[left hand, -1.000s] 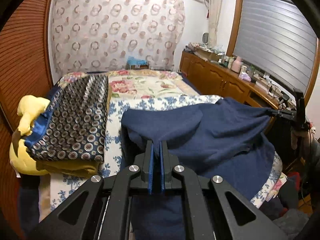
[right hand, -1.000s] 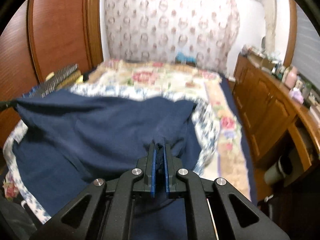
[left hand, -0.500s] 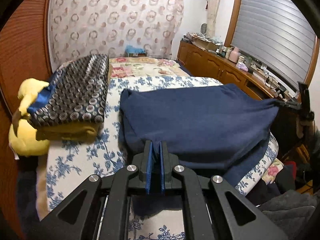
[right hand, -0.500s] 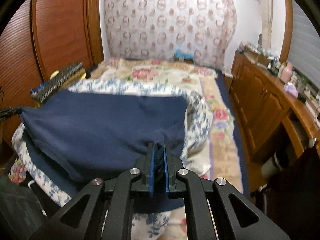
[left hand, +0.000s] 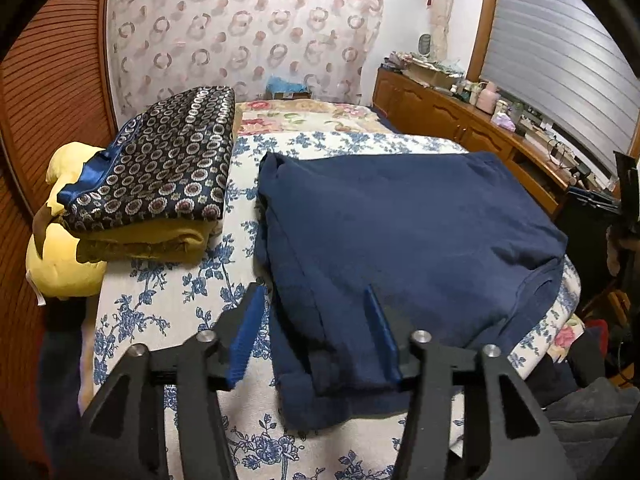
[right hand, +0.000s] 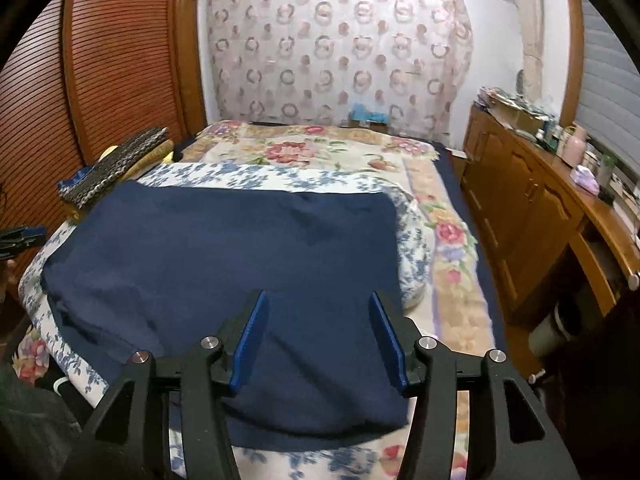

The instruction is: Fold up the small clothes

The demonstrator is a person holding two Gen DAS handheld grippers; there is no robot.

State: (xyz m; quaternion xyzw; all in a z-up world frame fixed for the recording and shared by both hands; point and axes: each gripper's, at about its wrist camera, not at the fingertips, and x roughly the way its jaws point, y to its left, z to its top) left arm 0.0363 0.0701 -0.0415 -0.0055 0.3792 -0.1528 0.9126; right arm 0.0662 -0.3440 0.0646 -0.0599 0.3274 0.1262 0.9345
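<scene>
Nearest my left camera, the left gripper [left hand: 316, 304] has just been opening its jaws and now stands wide, its blue pads clear of the cloth, with the near corner of the navy garment [left hand: 404, 232] lying loose between them. On my right camera the right gripper [right hand: 318, 306] has likewise just been opening and sits wide apart over the garment's near edge, pressing on nothing that I can see. The navy garment [right hand: 224, 248] lies folded flat on the blue-flowered quilt [left hand: 160, 312], with its lower layer hanging over the quilt's edge on the right gripper's side. Just beside it, to the left in my left view, I see 1 stack: a dark patterned folded cloth [left hand: 168, 160] on top of a mustard one, resting against a yellow pillow [left hand: 56, 264]. Beyond the quilt a cream bedspread [right hand: 304, 152] with red flowers runs to the far wall, where a pale curtain [right hand: 340, 52] with ring patterns hangs. A slatted wooden door [right hand: 112, 64] lines the left side, and a wooden cabinet [right hand: 524, 208] cluttered with small items runs along the right, under a grey shutter [left hand: 560, 52].
</scene>
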